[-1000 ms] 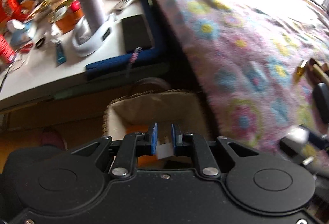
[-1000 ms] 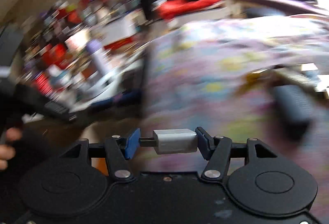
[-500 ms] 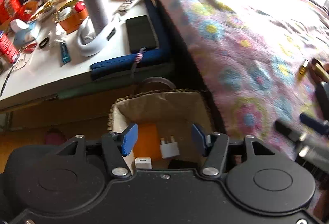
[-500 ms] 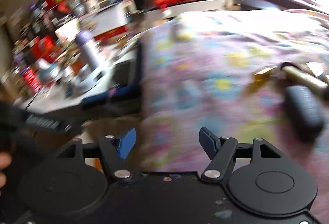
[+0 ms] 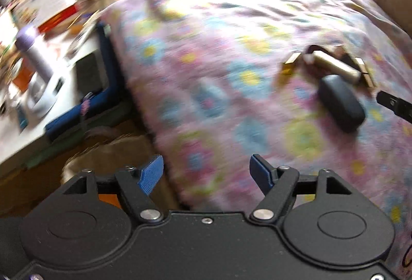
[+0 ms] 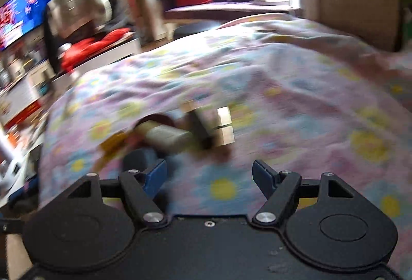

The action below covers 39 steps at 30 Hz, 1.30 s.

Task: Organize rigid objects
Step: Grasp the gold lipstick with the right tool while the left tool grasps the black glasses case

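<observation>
A floral blanket covers the bed; on it lies a blurred cluster of rigid objects, including a dark oval case. The left gripper and right gripper are both opening, nothing between their jaws.

The near blanket lay bare; a pile of small objects and a black case blocked the middle.

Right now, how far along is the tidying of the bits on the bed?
Done: cannot tell, as the basket shows only its blurred rim. In hand: nothing; the left gripper and right gripper are both empty, jaws opening. Left: the black case, the silver cylinder and small gold pieces lie on the blanket.
</observation>
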### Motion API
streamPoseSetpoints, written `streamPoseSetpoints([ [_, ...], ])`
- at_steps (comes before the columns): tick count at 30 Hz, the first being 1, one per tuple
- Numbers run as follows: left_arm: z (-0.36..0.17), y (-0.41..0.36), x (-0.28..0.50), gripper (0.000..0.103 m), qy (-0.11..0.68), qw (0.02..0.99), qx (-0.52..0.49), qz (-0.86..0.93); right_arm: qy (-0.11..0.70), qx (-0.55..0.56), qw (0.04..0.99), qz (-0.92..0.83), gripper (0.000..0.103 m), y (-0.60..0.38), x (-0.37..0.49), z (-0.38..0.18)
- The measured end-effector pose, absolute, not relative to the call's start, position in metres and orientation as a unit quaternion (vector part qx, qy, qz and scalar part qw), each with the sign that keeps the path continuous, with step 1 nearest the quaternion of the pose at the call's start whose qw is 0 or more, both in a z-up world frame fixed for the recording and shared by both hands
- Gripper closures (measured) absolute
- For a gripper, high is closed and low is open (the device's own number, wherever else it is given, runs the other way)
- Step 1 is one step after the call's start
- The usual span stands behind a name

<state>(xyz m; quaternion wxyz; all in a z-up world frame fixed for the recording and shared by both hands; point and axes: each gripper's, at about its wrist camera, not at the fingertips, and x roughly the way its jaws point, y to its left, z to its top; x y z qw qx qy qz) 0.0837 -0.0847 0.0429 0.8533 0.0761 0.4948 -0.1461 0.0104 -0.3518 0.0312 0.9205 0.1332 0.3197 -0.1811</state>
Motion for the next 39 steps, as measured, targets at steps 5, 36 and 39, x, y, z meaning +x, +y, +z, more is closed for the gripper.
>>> streamPoseSetpoints([
  [5, 0.044, -0.138, 0.091, 0.024, 0.482, 0.846, 0.089, -0.209, 0.314, 0.118, 0.914, -0.228, 0.030, -0.382, 0.024, 0.024],
  [36, 0.009, -0.222, 0.112, 0.054, 0.546, 0.798, 0.072, -0.245, 0.361, 0.101, 0.912, -0.169, 0.084, -0.415, 0.011, 0.009],
  [39, 0.010, -0.191, 0.102, 0.054, 0.554, 0.794, 0.072, -0.239, 0.367, 0.111, 0.912, -0.144, 0.080, -0.415, -0.006, 0.012],
])
